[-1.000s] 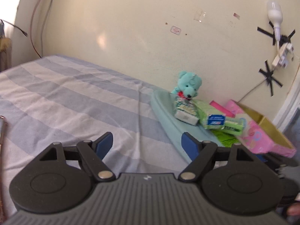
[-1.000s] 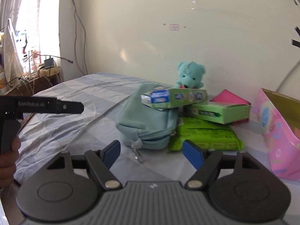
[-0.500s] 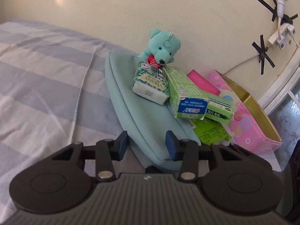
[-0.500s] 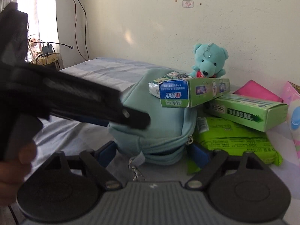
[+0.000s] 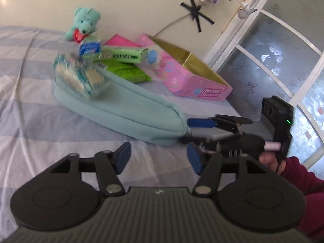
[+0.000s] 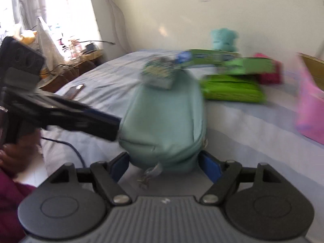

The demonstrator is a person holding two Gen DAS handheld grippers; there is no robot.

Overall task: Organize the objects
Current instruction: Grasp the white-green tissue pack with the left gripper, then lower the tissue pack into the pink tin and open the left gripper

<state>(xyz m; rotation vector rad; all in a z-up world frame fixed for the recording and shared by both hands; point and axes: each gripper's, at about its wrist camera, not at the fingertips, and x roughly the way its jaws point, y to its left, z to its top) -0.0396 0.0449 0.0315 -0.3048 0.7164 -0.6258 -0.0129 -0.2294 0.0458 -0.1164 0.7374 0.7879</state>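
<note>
Right hand-held gripper (image 6: 164,165) straddling the end of the teal pouch (image 6: 164,121) on the bed (image 5: 30,121).
Its jaws have just been closing, and the pouch's zipper end sits between the blue pads, though blur hides whether they press it; the left hand-held gripper (image 5: 159,158) hangs released beside the pouch's long side, its jaws freshly reopened on nothing. Toward the bed's wall edge, a pink box (image 5: 194,85) stands open showing a gold lining, contents hidden. A patterned packet (image 5: 81,79) rests atop the pouch, green boxes (image 5: 121,55) and a teddy bear (image 5: 84,26) behind.
</note>
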